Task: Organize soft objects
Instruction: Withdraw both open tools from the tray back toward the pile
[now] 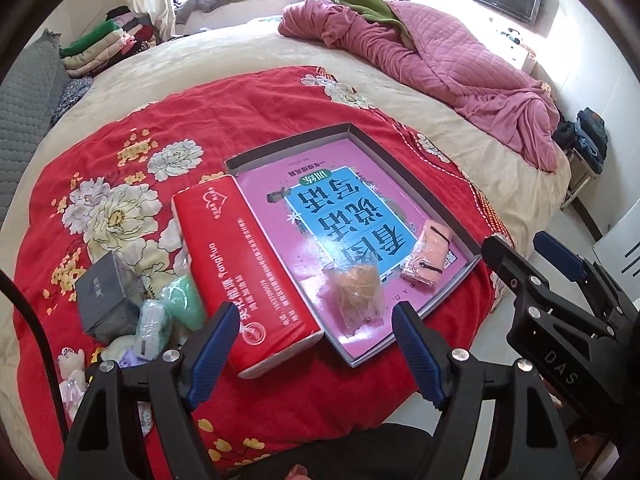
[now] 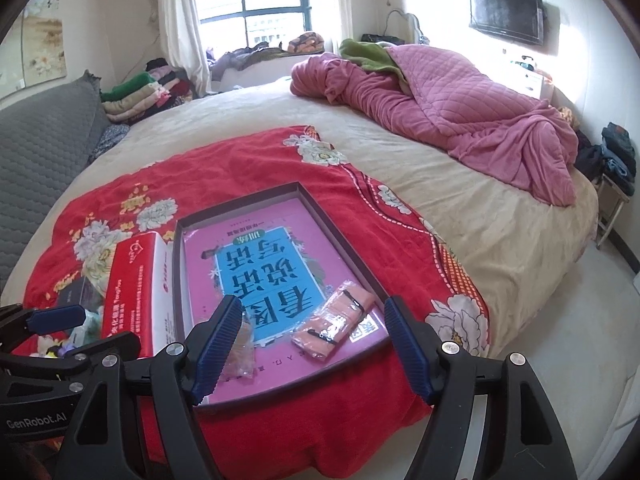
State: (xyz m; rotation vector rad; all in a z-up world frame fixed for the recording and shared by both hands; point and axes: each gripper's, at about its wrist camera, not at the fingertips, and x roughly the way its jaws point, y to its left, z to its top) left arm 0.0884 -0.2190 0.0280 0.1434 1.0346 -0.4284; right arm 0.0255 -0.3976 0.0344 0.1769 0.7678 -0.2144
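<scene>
A shallow box tray (image 1: 360, 136) (image 2: 352, 248) with a pink and blue printed bottom lies on a red floral cloth (image 1: 132, 120) (image 2: 132, 184). Inside it lie a clear bag of tan soft stuff (image 1: 358, 292) (image 2: 242, 350) and a pink wrapped soft item (image 1: 428, 254) (image 2: 338, 320). A red tissue pack (image 1: 244, 268) (image 2: 134, 288) lies left of the tray. Left of the pack sit green and pale soft bundles (image 1: 180, 304), a grey box (image 1: 106, 296) and a small plush toy (image 1: 72, 372). My left gripper (image 1: 316, 356) is open and empty above the pack's near end. My right gripper (image 2: 310, 348) is open and empty above the tray's near edge.
A crumpled pink quilt (image 1: 460, 64) (image 2: 460, 108) lies across the far side of the bed. Folded clothes (image 1: 108, 44) (image 2: 140, 92) are stacked at the back left beside a grey cushion (image 2: 44, 144). The bed edge and the floor (image 2: 560, 320) are at the right.
</scene>
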